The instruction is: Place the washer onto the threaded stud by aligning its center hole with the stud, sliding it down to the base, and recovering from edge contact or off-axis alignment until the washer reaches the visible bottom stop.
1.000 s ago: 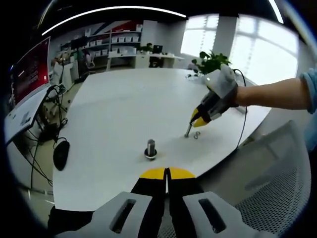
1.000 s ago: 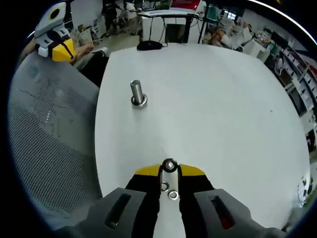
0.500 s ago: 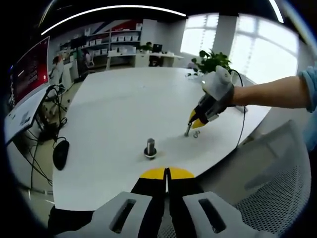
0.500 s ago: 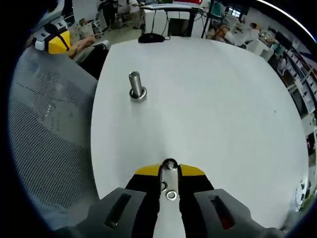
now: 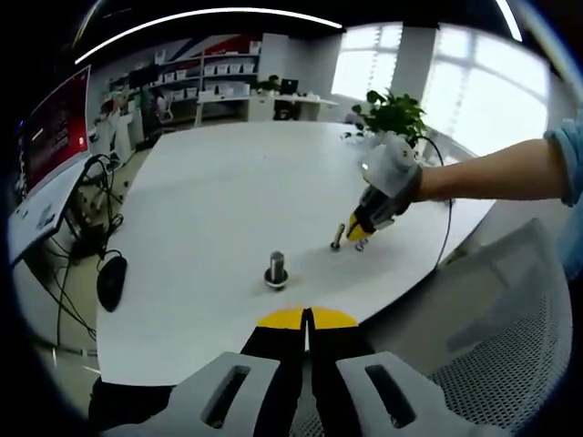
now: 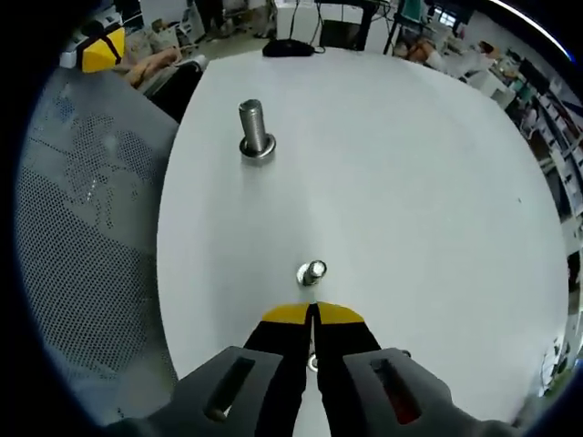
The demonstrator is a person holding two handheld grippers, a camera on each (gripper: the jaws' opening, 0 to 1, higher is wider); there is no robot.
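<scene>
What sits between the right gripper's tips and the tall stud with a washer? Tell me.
In the right gripper view, a small upright bolt stands just ahead of the right gripper; beyond it, bare white table reaches the stud.

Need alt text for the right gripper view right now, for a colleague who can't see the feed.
The right gripper, jaws together, hangs over a white table just behind a small upright bolt. Farther off stands a larger threaded stud on its base, with a mesh chair beside the table edge.
</scene>
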